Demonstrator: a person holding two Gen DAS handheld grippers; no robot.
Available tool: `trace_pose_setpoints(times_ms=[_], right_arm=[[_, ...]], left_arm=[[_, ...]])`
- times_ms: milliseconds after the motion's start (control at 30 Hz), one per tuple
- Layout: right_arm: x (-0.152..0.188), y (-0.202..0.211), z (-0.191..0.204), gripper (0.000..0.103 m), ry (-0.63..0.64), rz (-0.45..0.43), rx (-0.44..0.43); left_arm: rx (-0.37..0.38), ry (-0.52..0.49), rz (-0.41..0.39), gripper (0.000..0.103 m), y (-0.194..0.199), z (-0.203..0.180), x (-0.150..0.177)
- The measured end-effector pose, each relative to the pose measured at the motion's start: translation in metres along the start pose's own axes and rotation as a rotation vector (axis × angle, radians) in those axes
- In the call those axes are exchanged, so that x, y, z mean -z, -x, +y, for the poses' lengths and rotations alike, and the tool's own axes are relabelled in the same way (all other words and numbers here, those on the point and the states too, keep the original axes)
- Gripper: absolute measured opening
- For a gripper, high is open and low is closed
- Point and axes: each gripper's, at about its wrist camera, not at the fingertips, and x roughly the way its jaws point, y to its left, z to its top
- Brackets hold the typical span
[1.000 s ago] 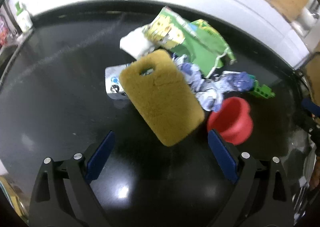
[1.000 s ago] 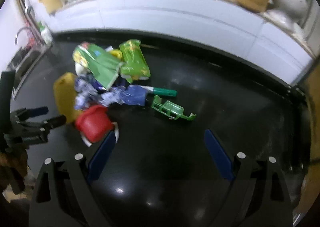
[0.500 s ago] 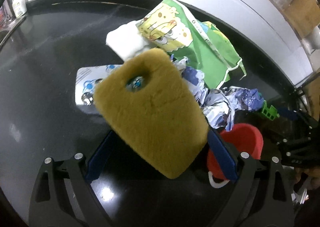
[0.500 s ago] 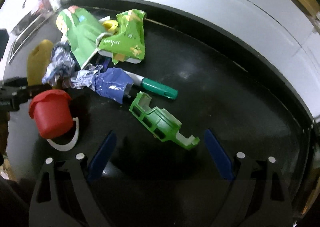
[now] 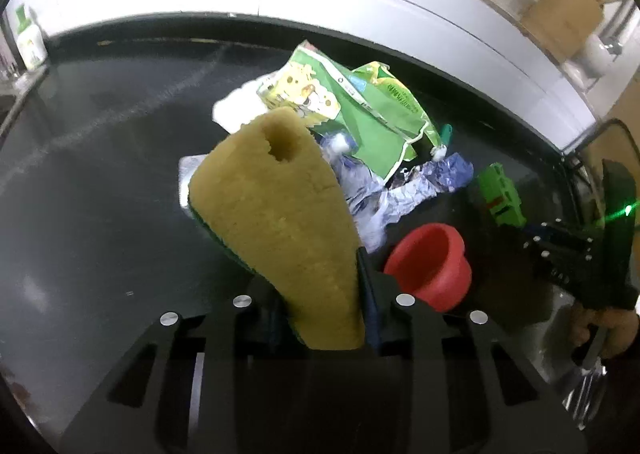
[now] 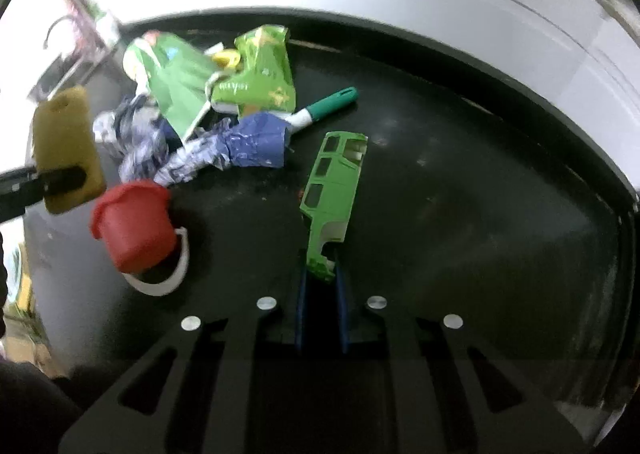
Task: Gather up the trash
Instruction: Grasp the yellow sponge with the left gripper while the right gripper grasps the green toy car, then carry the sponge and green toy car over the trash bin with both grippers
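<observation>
My left gripper [image 5: 322, 306] is shut on a yellow sponge [image 5: 280, 214] with a hole near its top, held up off the black counter; it also shows in the right wrist view [image 6: 66, 150]. My right gripper [image 6: 322, 282] is shut on the end of a green plastic toy car body [image 6: 334, 194], also visible in the left wrist view [image 5: 500, 194]. Behind lie green snack bags [image 5: 360, 110] [image 6: 224, 86], crumpled blue-white wrapper [image 6: 224, 150] and a green marker [image 6: 328, 106].
A red cup [image 6: 134, 224] [image 5: 430, 264] with a white ring lies on its side between the grippers. The black counter [image 5: 100, 174] ends at a white wall behind. A sink [image 6: 60, 54] lies at far left. A bottle [image 5: 30, 38] stands at the back left.
Both grippers have closed: the left on the yellow sponge and lifted it, the right moved in and closed on the green toy car body.
</observation>
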Motion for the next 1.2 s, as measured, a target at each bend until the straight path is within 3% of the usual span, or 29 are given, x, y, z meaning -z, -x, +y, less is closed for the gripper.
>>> trace_pose_setpoints(times_ms=[567,900,1200], right_arm=[[0.005,0.089,0.047,0.013,-0.012,-0.133,0.024],[0.014,0.106,0.086,0.013,0.008,-0.164,0.019],[0.005,0.112,0.153,0.013,0.109,-0.169,-0.040]], left_arm=[[-0.083,-0.047,-0.077,0.028,0.089,0.012,0.029],[-0.107,-0.066,-0.117,0.028,0.115,0.026,0.046],[-0.156,-0.010,-0.144,0.028,0.145,0.062,0.067]])
